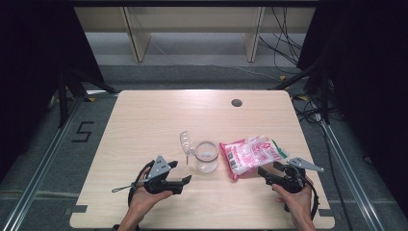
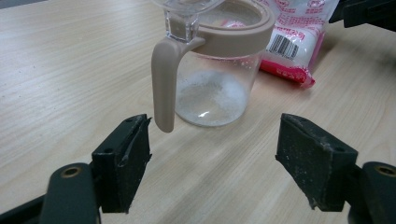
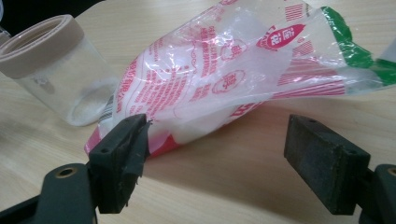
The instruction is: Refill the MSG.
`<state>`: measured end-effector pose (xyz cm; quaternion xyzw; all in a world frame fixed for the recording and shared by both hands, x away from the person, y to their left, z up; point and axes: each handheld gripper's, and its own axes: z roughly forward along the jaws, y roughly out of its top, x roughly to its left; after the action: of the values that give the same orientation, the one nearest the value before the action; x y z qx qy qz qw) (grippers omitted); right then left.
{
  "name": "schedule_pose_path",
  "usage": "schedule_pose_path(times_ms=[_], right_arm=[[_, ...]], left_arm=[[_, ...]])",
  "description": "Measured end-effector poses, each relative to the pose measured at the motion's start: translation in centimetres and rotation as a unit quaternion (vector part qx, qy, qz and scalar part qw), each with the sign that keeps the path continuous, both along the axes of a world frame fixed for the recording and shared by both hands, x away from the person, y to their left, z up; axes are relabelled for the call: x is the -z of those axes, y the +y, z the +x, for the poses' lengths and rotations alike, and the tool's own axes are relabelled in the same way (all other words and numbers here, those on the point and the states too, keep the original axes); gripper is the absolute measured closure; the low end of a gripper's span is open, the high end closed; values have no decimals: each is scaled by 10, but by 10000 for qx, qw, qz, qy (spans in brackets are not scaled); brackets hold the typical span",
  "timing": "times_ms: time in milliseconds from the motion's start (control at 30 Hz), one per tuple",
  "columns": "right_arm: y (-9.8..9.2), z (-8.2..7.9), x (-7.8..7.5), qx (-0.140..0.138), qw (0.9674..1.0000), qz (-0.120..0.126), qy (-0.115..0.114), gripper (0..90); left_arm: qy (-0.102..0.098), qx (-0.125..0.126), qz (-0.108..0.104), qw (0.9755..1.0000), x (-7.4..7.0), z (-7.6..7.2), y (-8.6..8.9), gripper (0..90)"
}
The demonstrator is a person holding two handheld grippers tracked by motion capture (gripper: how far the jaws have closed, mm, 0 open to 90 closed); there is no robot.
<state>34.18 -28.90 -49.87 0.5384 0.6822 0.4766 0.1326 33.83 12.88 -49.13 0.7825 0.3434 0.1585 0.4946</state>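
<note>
In the high view, the glass jar (image 1: 207,157) stands at the lower centre of the wooden table (image 1: 144,115), with its clear hinged lid (image 1: 185,141) tipped open to the upper left. The pink-and-white plastic bag (image 1: 251,153) lies flat immediately to the right of the jar, touching or nearly touching it.

Left gripper (image 1: 185,182): lower left of the high view, pointing right toward the jar. In the left gripper view the jaws stand spread wide with nothing between them. The jar (image 2: 219,70) sits just beyond the jaw tips, upper centre of the frame; its beige handle (image 2: 163,84) hangs down close to the left jaw without touching it. A thin layer of white granules covers the jar bottom.

Right gripper (image 1: 269,169): lower right of the high view, pointing up-left at the bag's near edge. In the right gripper view the jaws are spread wide. The bag (image 3: 224,79) lies across the upper centre of the frame; its lower corner meets the tip of the left jaw, while the right jaw stands well apart from it. No pinch is applied. The jar (image 3: 56,65) appears at the upper left, beside the bag.
</note>
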Motion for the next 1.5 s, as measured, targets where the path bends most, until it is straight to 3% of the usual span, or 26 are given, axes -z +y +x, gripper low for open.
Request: schedule_pose_path(times_ms=[133,167,200,233,267,300,333,500,567,600,633,667,733,767,900,967,1000,1033,1100,1200,1233,1333,1367,1400,1433,1500], right_arm=[[-1,5,2,-91,9995,-156,-239,239],[3,5,3,46,9997,52,-214,240],[0,8,3,1,9994,-41,-332,237],[2,7,1,43,9998,23,-199,235],[1,11,1,-15,9992,-13,-389,234],[3,9,0,132,9995,79,-259,234],[0,12,-1,35,9995,-113,-308,232],[4,22,5,148,9994,142,-266,223],[7,24,3,328,9990,318,17,235],[4,29,7,258,9994,134,-172,234],[11,26,5,506,9972,516,212,235],[6,33,9,311,9991,252,-133,235],[6,34,9,337,9993,170,8,240],[7,36,10,367,9992,100,-87,245],[8,38,10,390,9992,115,-61,297],[12,37,9,465,9983,344,62,309],[9,40,11,388,9990,149,-147,319],[12,39,11,520,9983,281,-8,326],[9,42,12,430,9988,178,-139,346],[8,43,11,432,9989,180,-26,369],[8,45,14,443,9986,251,-164,371],[12,44,11,584,9971,470,119,372],[9,48,13,477,9983,310,-87,372],[10,47,12,508,9982,315,23,371],[9,51,15,517,9983,238,-107,366],[11,50,13,580,9975,394,112,365]], left_arm=[[-13,65,34,10000,0,0,-1,253],[-24,59,17,10000,1,0,-2,253],[-17,79,5,10000,1,0,-3,253],[-26,102,42,9999,1,0,-3,253],[-13,86,41,10000,2,0,-4,253],[-6,83,74,9999,2,0,-3,253],[13,82,67,9999,2,0,-4,253],[-5,95,91,9999,2,-1,-5,253],[0,89,92,9999,2,-1,-5,253],[4,80,69,9999,2,-1,-5,253],[2,65,90,9999,2,-1,-5,253],[9,76,9,10000,2,-1,-5,253],[17,54,-22,10000,2,-1,-5,253],[5,63,-13,10000,2,0,-5,253],[-6,85,56,9999,2,0,-5,253],[-40,118,85,9999,1,0,-5,253],[-77,150,123,9998,1,1,-5,253],[-68,141,110,9998,1,1,-5,253],[-72,135,86,9998,1,1,-6,253],[-76,189,100,9997,1,2,-7,253],[-14,124,62,9999,1,1,-7,253],[-34,163,51,9998,1,1,-8,253],[-68,195,85,9998,1,2,-7,253],[-78,203,98,9997,1,2,-7,253],[-76,199,91,9997,1,2,-7,253],[-82,207,96,9997,1,2,-7,253]])
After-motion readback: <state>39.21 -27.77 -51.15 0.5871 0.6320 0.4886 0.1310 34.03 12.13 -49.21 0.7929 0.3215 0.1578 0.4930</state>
